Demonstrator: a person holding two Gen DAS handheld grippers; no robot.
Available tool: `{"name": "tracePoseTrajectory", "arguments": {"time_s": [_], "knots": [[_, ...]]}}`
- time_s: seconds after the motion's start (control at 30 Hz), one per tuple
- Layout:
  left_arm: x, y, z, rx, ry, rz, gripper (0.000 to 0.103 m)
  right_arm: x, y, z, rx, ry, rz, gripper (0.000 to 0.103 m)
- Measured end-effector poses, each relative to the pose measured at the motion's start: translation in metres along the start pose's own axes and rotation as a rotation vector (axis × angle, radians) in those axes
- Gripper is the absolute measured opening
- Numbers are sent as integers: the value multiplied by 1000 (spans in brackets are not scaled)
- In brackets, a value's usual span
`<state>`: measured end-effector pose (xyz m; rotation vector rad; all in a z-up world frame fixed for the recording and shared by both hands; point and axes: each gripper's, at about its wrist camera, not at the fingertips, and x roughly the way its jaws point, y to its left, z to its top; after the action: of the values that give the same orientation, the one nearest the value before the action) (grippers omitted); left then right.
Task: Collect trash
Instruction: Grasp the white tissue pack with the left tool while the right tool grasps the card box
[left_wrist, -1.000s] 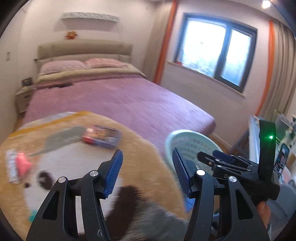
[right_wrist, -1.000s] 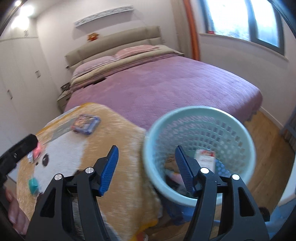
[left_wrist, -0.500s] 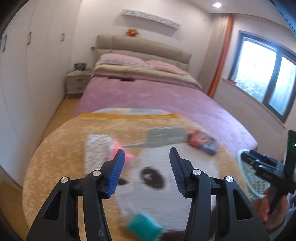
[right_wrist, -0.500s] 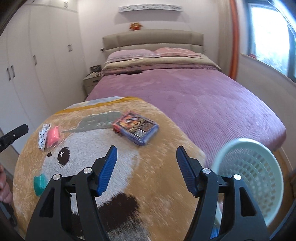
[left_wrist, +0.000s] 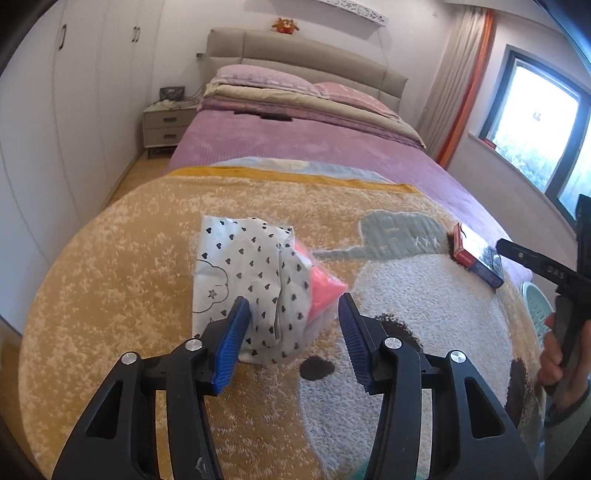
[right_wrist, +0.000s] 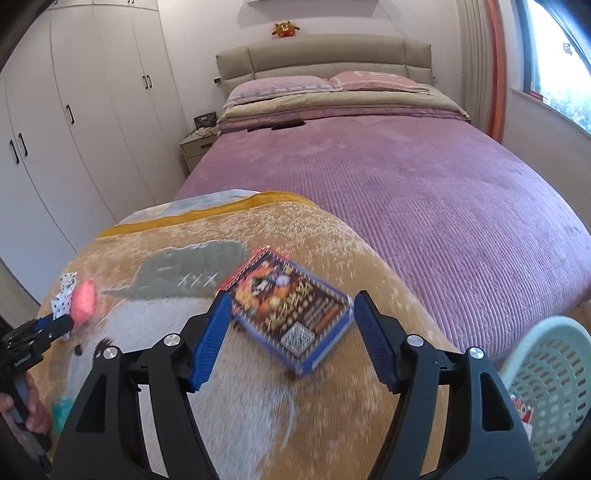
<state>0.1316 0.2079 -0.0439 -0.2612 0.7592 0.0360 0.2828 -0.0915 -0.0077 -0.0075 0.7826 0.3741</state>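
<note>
On a panda blanket (left_wrist: 110, 258) at the near end of the bed (right_wrist: 424, 184), the left gripper (left_wrist: 293, 332), spread, straddles a heart-print wrapper (left_wrist: 243, 266) with pink trash (left_wrist: 325, 284). The right gripper (right_wrist: 291, 339), spread, straddles a colourful box (right_wrist: 291, 314). A mint basket (right_wrist: 550, 376) sits right.

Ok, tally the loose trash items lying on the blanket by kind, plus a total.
Heart-print paper wrapper: 1
Pink packet: 1
Printed snack box: 1
Teal item, only partly visible: 1
Total: 4
</note>
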Motion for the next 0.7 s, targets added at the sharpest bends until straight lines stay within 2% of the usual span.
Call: {"name": "tracePoseTrajectory", "arguments": {"time_s": [0.23, 0.3, 0.37, 0.57, 0.63, 0.7], "knots": [[-1, 13, 0, -55, -11, -7, 44, 16, -5, 2, 9, 37, 22, 68], [-2, 17, -1, -79, -14, -19, 38, 16, 1, 0, -24, 46, 33, 68], [-2, 22, -2, -106, -12, -15, 25, 15, 10, -3, -63, 53, 37, 68], [-6, 25, -4, -131, -38, 7, 13, 7, 45, -23, -191, 94, 79, 68], [-8, 24, -4, -128, -44, 12, 13, 1, 59, -33, -234, 103, 98, 68], [-8, 24, -4, -127, -47, 11, 13, -3, 66, -37, -249, 93, 70, 68]]}}
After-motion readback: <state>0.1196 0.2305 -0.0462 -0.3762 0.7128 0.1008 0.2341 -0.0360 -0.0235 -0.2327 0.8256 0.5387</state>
